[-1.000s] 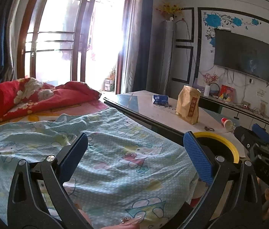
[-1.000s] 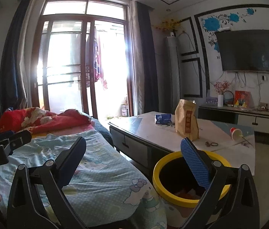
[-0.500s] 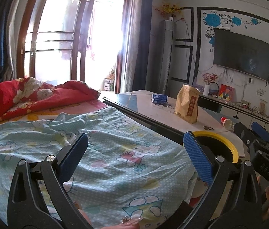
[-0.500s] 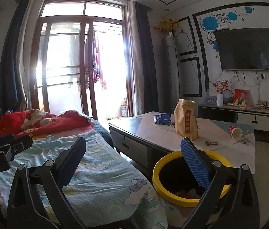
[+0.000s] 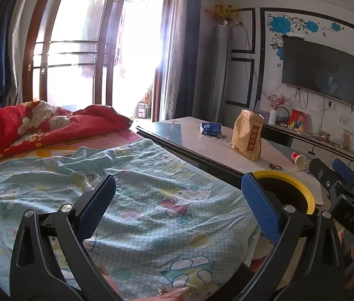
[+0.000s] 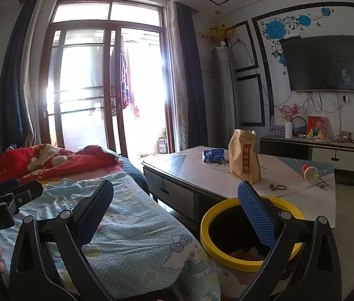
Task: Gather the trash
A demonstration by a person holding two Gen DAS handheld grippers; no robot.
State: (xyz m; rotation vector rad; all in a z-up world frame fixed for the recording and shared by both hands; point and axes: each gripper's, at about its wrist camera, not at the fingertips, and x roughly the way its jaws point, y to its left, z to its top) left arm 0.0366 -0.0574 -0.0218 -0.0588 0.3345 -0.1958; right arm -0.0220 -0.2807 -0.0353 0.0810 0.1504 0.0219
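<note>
A yellow-rimmed bin (image 6: 229, 228) stands on the floor between the bed and the low table (image 6: 202, 173), with some scraps inside. On the table lie a blue wrapper (image 6: 213, 155), a tall brown paper bag (image 6: 244, 156) and a tipped red paper cup (image 6: 309, 173). My right gripper (image 6: 175, 200) is open and empty, its right finger over the bin's mouth. My left gripper (image 5: 178, 198) is open and empty above the blue patterned bedsheet (image 5: 139, 195); the bin (image 5: 287, 188) shows behind its right finger. The right gripper (image 5: 340, 178) appears at the left wrist view's right edge.
A red floral quilt (image 5: 46, 123) is bunched at the bed's far end. Small dark rings (image 6: 278, 187) lie on the table. A TV (image 6: 325, 65) hangs above a long cabinet (image 6: 327, 150). Glass doors (image 6: 106, 87) stand behind. A hand (image 5: 171, 291) shows at the bottom edge.
Both views have shifted only slightly; the right gripper has drifted a little in the left wrist view. Both grippers stay open and empty.
</note>
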